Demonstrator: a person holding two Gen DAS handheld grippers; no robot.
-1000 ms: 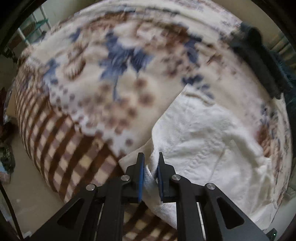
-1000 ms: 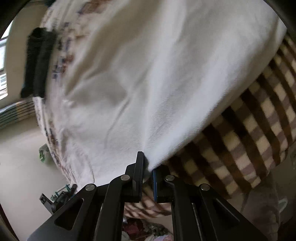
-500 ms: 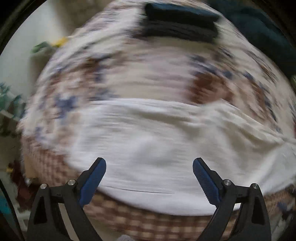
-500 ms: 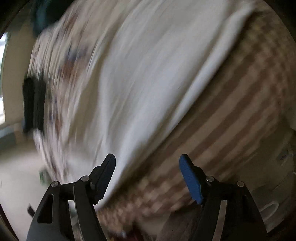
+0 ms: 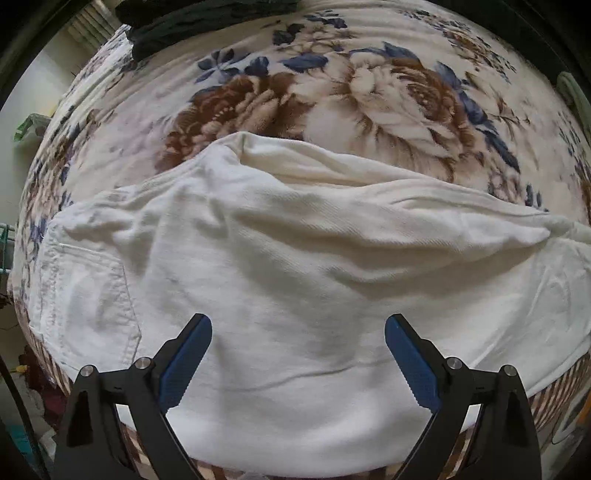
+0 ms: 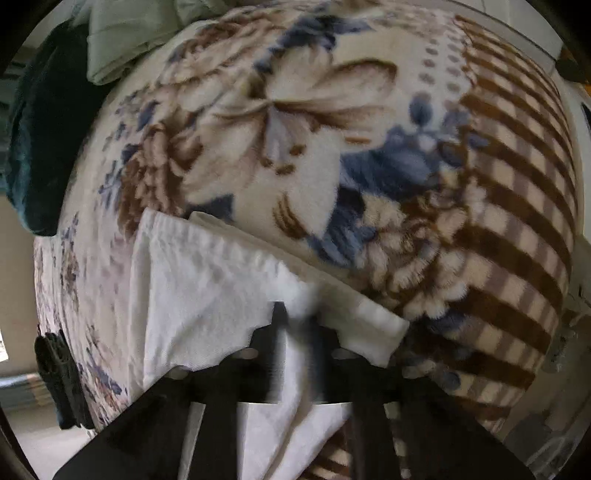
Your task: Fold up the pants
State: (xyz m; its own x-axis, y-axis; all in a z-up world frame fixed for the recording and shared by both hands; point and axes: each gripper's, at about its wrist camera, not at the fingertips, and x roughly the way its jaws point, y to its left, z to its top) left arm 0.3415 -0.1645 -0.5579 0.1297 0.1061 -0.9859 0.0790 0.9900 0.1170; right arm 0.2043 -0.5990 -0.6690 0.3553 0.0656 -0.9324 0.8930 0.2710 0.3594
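Note:
White pants (image 5: pixel 295 240) lie folded lengthwise across a floral blanket (image 5: pixel 369 92), with a back pocket at the left. My left gripper (image 5: pixel 298 332) hangs over their near half, open wide, blue pads apart and nothing between them. In the right wrist view the hem end of the pants (image 6: pixel 199 280) lies on the blanket (image 6: pixel 295 147). My right gripper (image 6: pixel 295 314) is at that end, its jaws closing. The blurred fingers stand close together with white cloth pinched between them.
Dark folded clothes (image 5: pixel 192 22) lie at the blanket's far edge. The right wrist view shows a dark teal fabric (image 6: pixel 44 129), a pale green folded cloth (image 6: pixel 129 37) and a black item (image 6: pixel 59 369) at the left. The blanket's checked border (image 6: pixel 517 221) drops off the bed edge.
Both grippers let go of the pants' edge and opened. The left swung over the middle of the pants and stays open. The right moved to the hem end and closed on cloth.

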